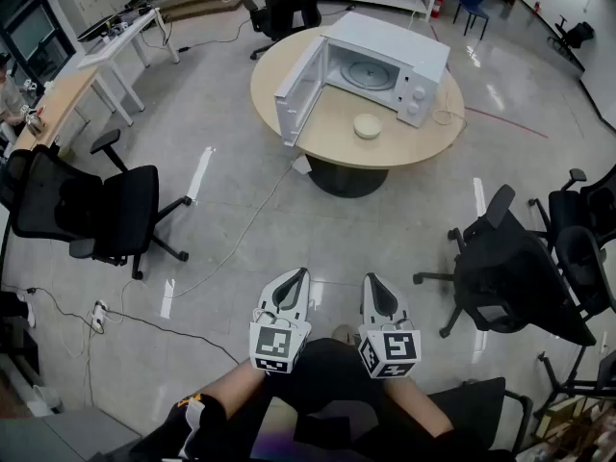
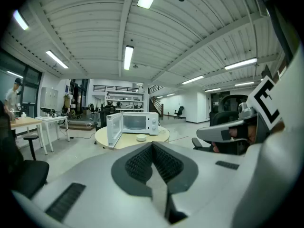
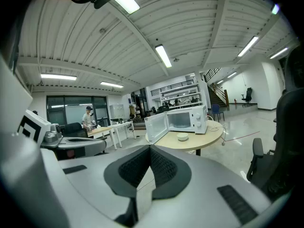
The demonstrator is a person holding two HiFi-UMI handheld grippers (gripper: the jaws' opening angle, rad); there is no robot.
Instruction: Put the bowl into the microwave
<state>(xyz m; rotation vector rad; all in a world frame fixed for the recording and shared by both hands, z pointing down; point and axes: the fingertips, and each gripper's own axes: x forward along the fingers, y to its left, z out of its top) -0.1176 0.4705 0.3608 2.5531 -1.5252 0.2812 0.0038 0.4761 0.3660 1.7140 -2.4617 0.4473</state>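
1. Two grippers, held low by your body and side by side: left gripper (image 1: 302, 273) and right gripper (image 1: 370, 279), both aimed toward the round worktop (image 1: 332, 138).
2. Left gripper: jaws pressed together at the tips, nothing between them.
3. Right gripper: jaws likewise together, holding nothing.
4. Bowl (image 1: 367, 125): one, pale, upright on the worktop, just in front of the microwave's open cavity. It is well apart from both of your grippers, across open floor (image 1: 250, 229).
5. Microwave (image 1: 390, 61): white, on the worktop behind the bowl, its door (image 1: 298, 89) swung wide to the left.
6. Office chairs: black, one (image 1: 101, 210) on your left, another (image 1: 520, 277) on your right.
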